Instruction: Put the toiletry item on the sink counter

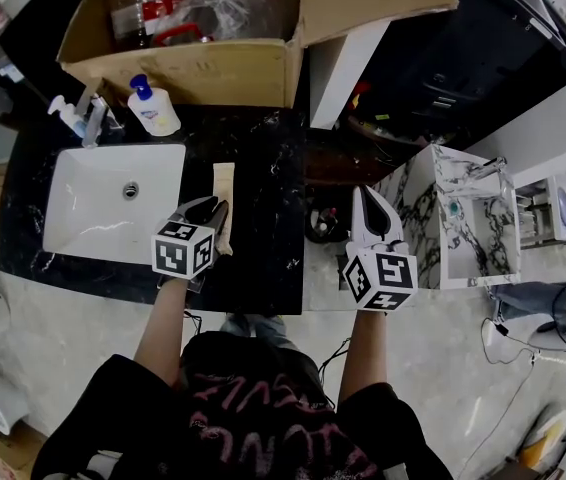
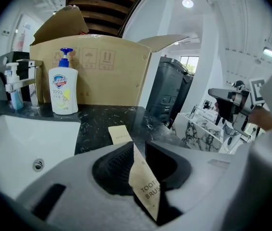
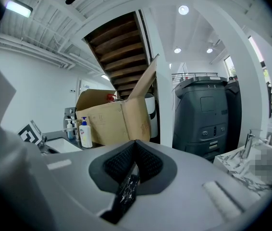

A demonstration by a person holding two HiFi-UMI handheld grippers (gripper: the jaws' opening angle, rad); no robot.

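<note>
At the far left, the soap bottle (image 2: 63, 93) by the sink (image 1: 83, 223) shows "99.9%"; its brand badge is too small to read. The left claw (image 1: 209, 210) is pinching a brown paper packet (image 2: 144, 189) printed "TOOT… BRUS…", so I take it for a toothbrush. It hangs above the black counter (image 1: 263, 158), just right of the sink, near a similar packet (image 2: 119, 134) that lies flat there. To place it well, I think the claw should go low, lay the packet flat beside the other one, away from the sink edge, and only then spread. The right claw (image 3: 135, 149) is pressed on a dark item (image 3: 126, 194), right of the counter; I can read no writing on it.
</note>
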